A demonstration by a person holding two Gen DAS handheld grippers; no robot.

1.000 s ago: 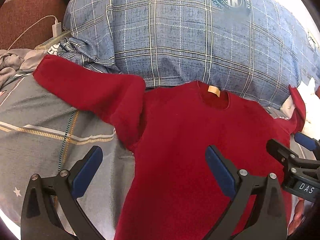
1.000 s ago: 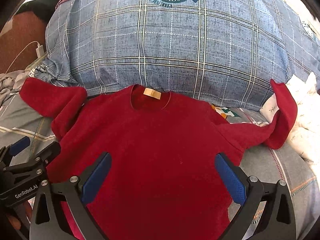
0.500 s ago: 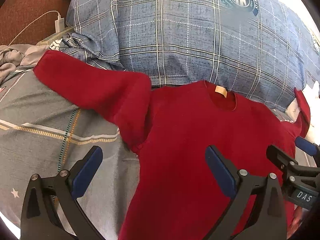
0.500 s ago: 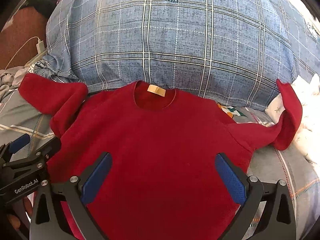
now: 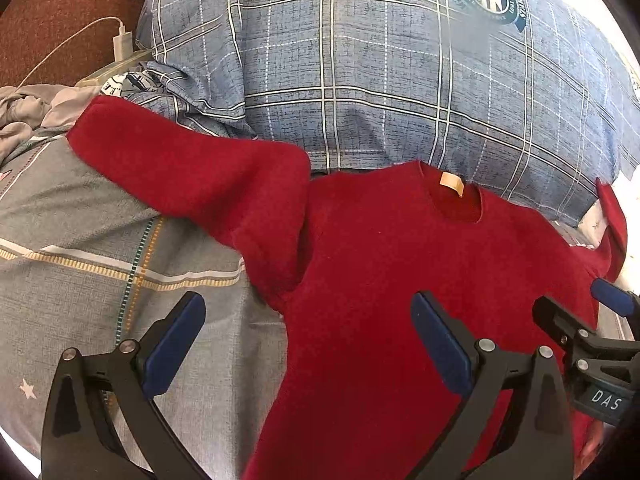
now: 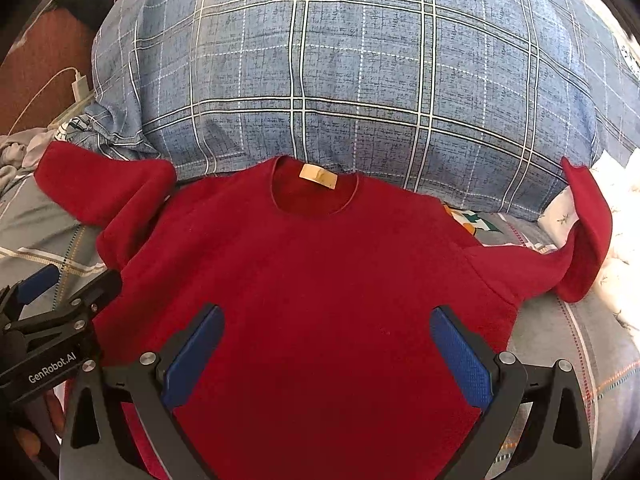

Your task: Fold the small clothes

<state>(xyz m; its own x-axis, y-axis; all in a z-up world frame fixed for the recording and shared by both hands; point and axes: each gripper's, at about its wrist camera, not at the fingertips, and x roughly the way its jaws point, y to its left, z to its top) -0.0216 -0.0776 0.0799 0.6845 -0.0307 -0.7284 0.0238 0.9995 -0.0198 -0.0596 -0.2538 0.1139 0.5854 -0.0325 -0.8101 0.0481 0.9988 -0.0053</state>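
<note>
Lying flat below the plaid pillow (image 6: pixel 360 92), the red sweater (image 6: pixel 320 280) looks soft, light and floppy, best pinched at a sleeve cuff (image 5: pixel 92 120), with left gripper (image 5: pixel 308 340) and right gripper (image 6: pixel 328 344) both spread wide, empty.

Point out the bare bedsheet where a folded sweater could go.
Bare grey bedsheet lies left of the sweater, below its sleeve. A narrower strip lies right, under the other sleeve. Behind, the pillow crowds the collar.
</note>
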